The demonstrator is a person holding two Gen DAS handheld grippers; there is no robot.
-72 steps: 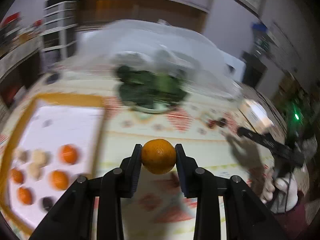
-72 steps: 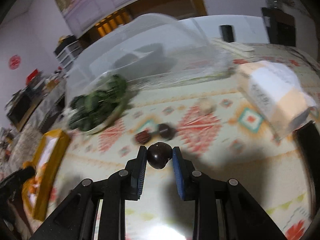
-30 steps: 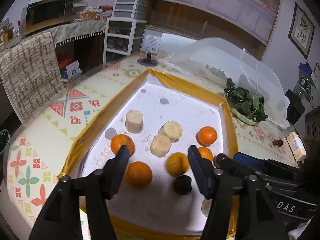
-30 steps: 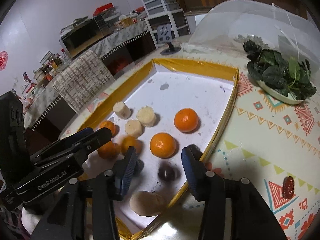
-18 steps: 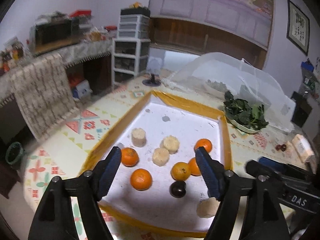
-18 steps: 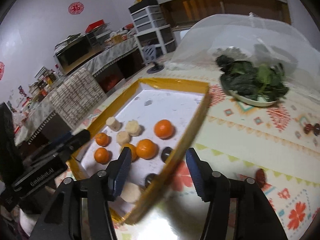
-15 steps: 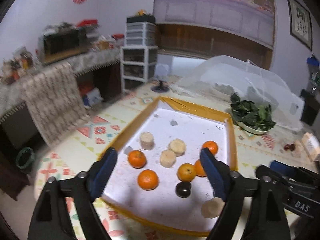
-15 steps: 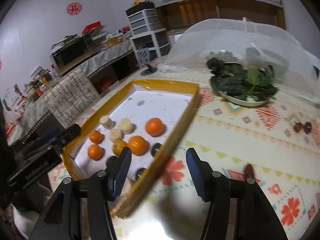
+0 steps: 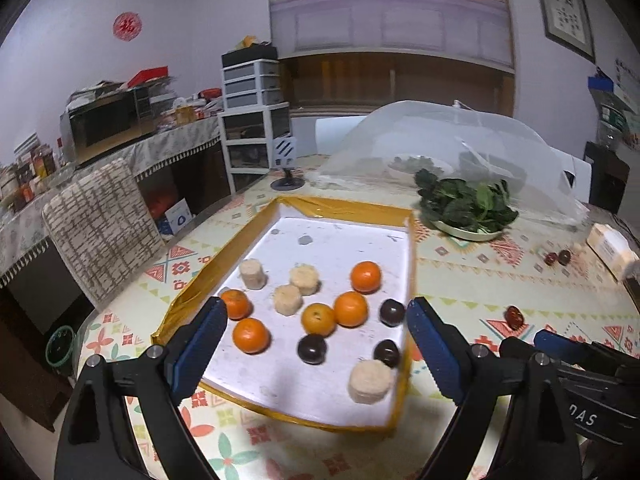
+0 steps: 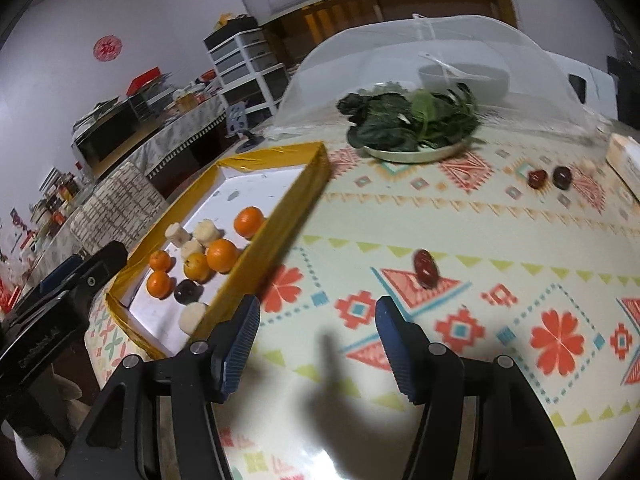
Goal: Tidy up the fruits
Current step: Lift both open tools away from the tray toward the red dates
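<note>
A white tray with a yellow rim (image 9: pixel 344 206) (image 10: pixel 280 216) holds several oranges (image 9: pixel 350 309), pale round pieces (image 9: pixel 370 380) and three dark fruits (image 9: pixel 311 349). My left gripper (image 9: pixel 316 334) is open and empty, raised above the tray's near end. My right gripper (image 10: pixel 316 328) is open and empty over the patterned cloth to the right of the tray. A red date (image 10: pixel 425 269) (image 9: pixel 513 317) lies on the cloth just beyond the right gripper. Two more dark red fruits (image 10: pixel 549 178) (image 9: pixel 557 257) lie farther right.
A plate of leafy greens (image 10: pixel 416 124) (image 9: pixel 466 208) stands behind the tray, with a mesh food cover (image 9: pixel 440 144) behind it. A boxed item (image 9: pixel 608 246) sits at the table's right edge. A chair (image 9: pixel 100 228) stands at the left.
Both grippers have let go of their fruit into the tray and drawn back from it. The right gripper has swung right, over the cloth toward the red date.
</note>
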